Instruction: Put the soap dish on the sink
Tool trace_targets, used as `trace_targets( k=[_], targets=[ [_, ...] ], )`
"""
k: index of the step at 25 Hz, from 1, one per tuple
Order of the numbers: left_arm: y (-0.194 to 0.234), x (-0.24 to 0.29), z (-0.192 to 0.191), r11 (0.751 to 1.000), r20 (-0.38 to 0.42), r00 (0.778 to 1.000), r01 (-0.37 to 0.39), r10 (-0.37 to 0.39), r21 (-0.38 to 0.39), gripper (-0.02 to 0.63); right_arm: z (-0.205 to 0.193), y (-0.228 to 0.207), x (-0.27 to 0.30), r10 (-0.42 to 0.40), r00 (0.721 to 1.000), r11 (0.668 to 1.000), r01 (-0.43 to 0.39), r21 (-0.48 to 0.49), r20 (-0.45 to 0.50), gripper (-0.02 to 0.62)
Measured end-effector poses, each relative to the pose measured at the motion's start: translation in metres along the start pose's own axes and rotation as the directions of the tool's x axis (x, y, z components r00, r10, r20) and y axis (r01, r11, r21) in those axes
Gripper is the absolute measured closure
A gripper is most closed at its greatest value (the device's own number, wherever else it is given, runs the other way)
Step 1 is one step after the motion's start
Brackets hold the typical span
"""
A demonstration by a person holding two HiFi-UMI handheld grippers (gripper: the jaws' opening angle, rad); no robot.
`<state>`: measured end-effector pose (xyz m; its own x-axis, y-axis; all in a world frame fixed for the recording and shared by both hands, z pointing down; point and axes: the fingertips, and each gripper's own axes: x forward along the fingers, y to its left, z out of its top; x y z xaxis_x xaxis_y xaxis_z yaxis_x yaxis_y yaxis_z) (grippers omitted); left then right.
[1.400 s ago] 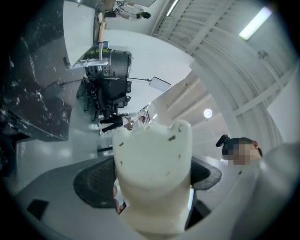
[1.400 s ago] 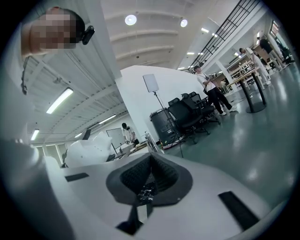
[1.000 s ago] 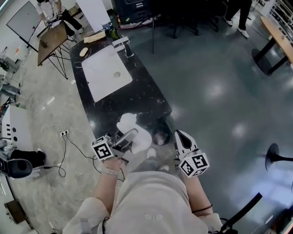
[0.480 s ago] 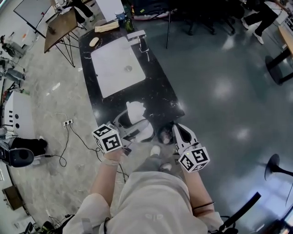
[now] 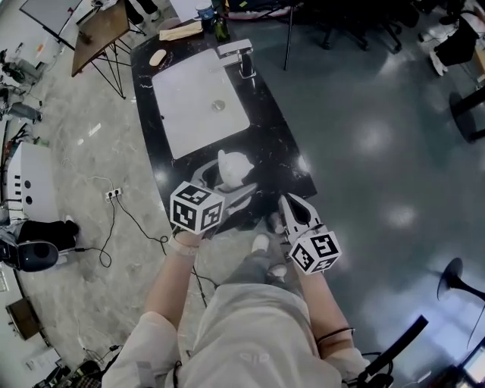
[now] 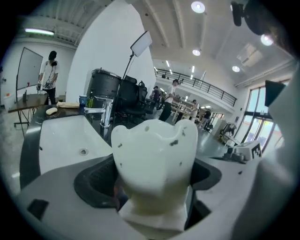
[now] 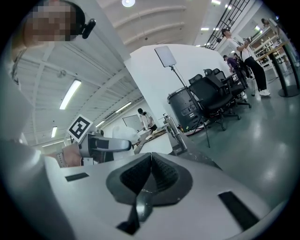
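The white soap dish [image 5: 233, 167] is clamped between the jaws of my left gripper [image 5: 224, 183] and hangs over the near end of the black counter [image 5: 273, 144]. The left gripper view shows the soap dish [image 6: 154, 154] upright and filling the middle, with my left gripper [image 6: 154, 187] shut on it. Beyond it lies the white sink basin [image 5: 197, 102], also seen as the basin [image 6: 65, 145] with the chrome faucet [image 6: 104, 115] at its far side. My right gripper [image 5: 289, 203] hovers off the counter's near right corner. In its own view the right gripper [image 7: 149, 161] is shut and holds nothing.
A faucet [image 5: 241, 57] stands at the basin's right rim. A pale oval object [image 5: 158, 57], a wooden board [image 5: 180, 30] and bottles [image 5: 218, 23] sit at the counter's far end. A cable and socket strip [image 5: 112, 195] lie on the floor at left. Office chairs and people stand farther off.
My left gripper has carried the soap dish forward, from beside the counter's near edge to above its near end. The right gripper has moved forward a little and stays shut.
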<state>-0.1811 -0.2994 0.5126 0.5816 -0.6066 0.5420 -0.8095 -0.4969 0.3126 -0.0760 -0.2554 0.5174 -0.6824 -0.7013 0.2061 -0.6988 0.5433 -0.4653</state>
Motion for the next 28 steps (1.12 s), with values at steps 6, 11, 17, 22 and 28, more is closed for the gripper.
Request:
trace_targets(
  k=[6, 11, 17, 22, 28],
  targets=[
    [0.044, 0.026, -0.018, 0.980, -0.136, 0.982, -0.108, 0.131, 0.166, 0.150, -0.013, -0.016, 0.030, -0.033, 0.999, 0.999, 0.033, 0.026, 0.002, 0.575],
    [0.072, 0.047, -0.031, 0.955, -0.211, 0.958, -0.134, 0.194, 0.266, 0.152, -0.025, -0.020, 0.044, -0.045, 0.999, 0.998, 0.045, 0.031, -0.019, 0.575],
    [0.089, 0.068, -0.034, 0.937, -0.244, 0.949, -0.110, 0.198, 0.333, 0.156, -0.032, -0.025, 0.053, -0.053, 0.998, 0.998, 0.054, 0.036, -0.030, 0.575],
    [0.086, 0.082, -0.029, 0.921, -0.258, 0.946, -0.086, 0.195, 0.380, 0.156, -0.038, -0.028, 0.053, -0.051, 0.998, 0.998, 0.053, 0.038, -0.039, 0.575],
    [0.080, 0.101, -0.033, 0.917, -0.289, 0.939, -0.059, 0.185, 0.395, 0.161, -0.047, -0.034, 0.045, -0.061, 0.997, 0.997, 0.063, 0.044, -0.056, 0.575]
  ],
)
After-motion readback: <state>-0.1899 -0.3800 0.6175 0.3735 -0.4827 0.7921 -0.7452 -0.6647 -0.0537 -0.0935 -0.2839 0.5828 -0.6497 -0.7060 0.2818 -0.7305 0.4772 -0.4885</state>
